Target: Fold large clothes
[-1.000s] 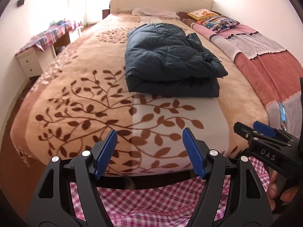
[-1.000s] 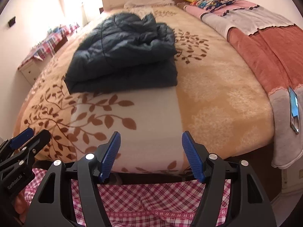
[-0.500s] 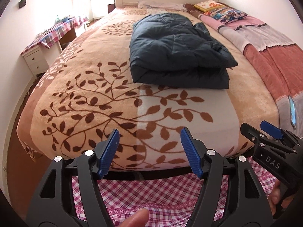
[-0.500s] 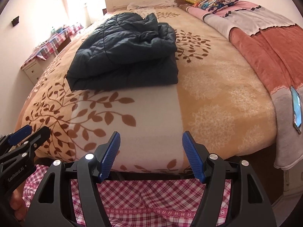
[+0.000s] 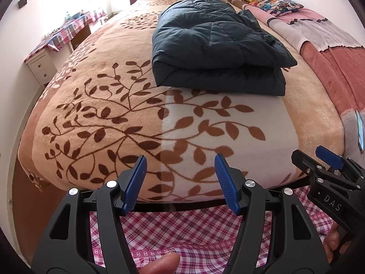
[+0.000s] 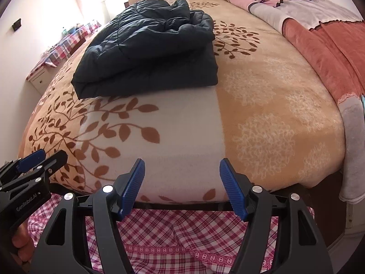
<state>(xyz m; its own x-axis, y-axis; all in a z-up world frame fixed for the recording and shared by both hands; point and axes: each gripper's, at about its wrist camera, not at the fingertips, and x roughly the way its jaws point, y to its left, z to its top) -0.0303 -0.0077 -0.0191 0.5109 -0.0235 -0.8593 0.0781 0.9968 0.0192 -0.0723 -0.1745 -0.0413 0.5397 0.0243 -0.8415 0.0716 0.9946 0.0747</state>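
Note:
A dark blue quilted jacket [image 5: 214, 45] lies folded in a thick stack on the bed's leaf-patterned blanket [image 5: 114, 118]; it also shows in the right wrist view [image 6: 150, 48]. My left gripper [image 5: 180, 171] is open and empty, held off the near edge of the bed, well short of the jacket. My right gripper [image 6: 182, 173] is open and empty too, beside the left one. Each gripper shows at the edge of the other's view: the right gripper [image 5: 319, 162] and the left gripper [image 6: 43, 157].
A pink checked cloth [image 5: 194, 233] hangs below the bed's near edge. A pink and red blanket [image 5: 330, 52] covers the right side, with a phone [image 5: 360, 130] on it. Pillows [image 5: 273, 0] lie at the headboard. A white nightstand [image 5: 43, 66] stands at left.
Both grippers have moved up and a little nearer the bed, so the jacket looms larger. The jacket has not moved. Both stay open.

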